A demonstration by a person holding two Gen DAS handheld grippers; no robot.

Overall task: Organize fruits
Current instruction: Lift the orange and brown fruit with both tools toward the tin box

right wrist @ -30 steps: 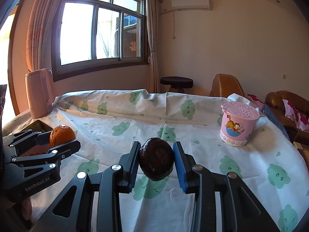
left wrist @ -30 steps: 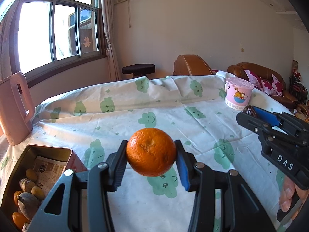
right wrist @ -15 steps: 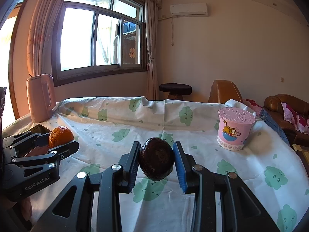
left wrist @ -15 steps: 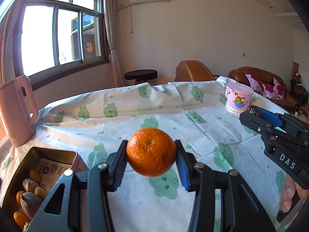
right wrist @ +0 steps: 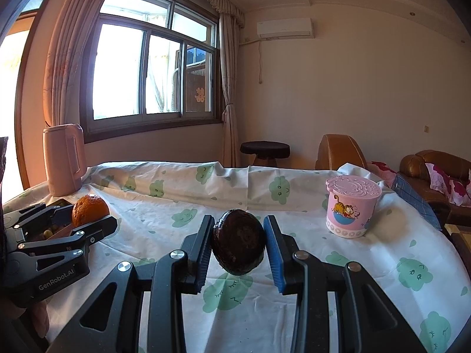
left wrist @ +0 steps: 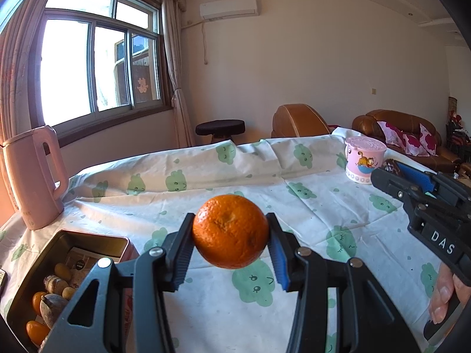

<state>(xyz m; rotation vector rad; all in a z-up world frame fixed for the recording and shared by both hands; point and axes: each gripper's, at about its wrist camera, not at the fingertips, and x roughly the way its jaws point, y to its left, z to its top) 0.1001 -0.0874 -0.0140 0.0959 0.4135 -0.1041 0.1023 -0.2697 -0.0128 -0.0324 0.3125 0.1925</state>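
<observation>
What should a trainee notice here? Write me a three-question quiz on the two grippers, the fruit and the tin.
1. True or false: the left gripper is shut on an orange.
2. What does the right gripper hold? A) a banana B) a dark brown fruit C) nothing
3. Fill in: the tin with fruit already in it lies on the tablecloth in front of the pink ____.

Key
1. True: both pads press on the orange, which is held clear of the cloth.
2. B.
3. Jug; the pink cup stands far over on the other side.
</observation>
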